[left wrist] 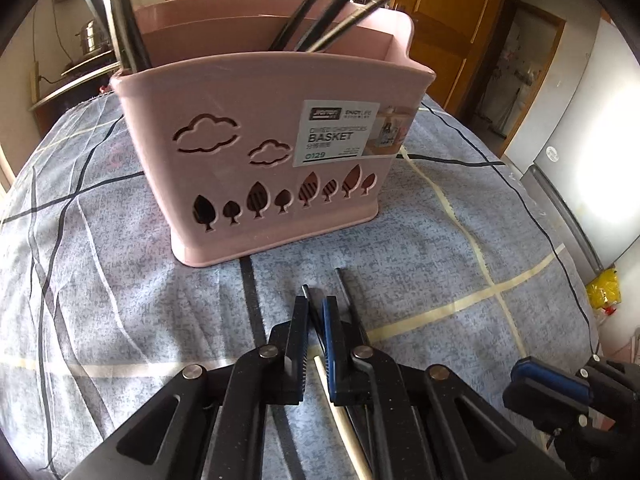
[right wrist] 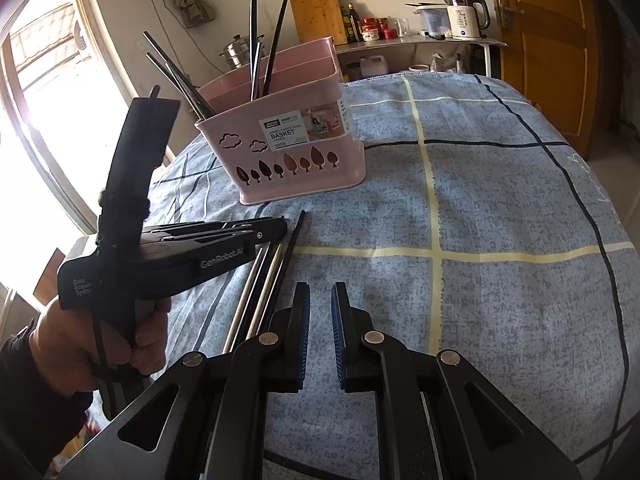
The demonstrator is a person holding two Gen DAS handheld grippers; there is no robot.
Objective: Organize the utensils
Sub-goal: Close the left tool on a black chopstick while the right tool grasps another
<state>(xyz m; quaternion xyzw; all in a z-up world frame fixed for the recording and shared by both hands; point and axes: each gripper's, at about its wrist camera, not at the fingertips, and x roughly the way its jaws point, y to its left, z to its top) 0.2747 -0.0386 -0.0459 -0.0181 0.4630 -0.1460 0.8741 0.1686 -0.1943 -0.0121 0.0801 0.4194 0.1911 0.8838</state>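
A pink utensil basket (left wrist: 256, 152) stands on the blue checked cloth, with several dark chopsticks (left wrist: 332, 4) upright in it; it also shows in the right wrist view (right wrist: 296, 148). My left gripper (left wrist: 316, 304) is low over loose chopsticks (right wrist: 272, 276) lying on the cloth, its jaws nearly together around a thin dark chopstick (left wrist: 306, 292). Another dark chopstick (left wrist: 348, 296) lies just right of the fingers. My right gripper (right wrist: 320, 292) is slightly open and empty, hovering right of the loose chopsticks. The left gripper body (right wrist: 180, 252) shows in the right wrist view.
The cloth-covered table (right wrist: 480, 200) extends to the right. Behind it stand a shelf with a kettle (right wrist: 466, 16), jars and a cutting board (right wrist: 318, 12). A steel pot (right wrist: 240, 50) sits near the window. A wooden door (right wrist: 548, 40) is at the far right.
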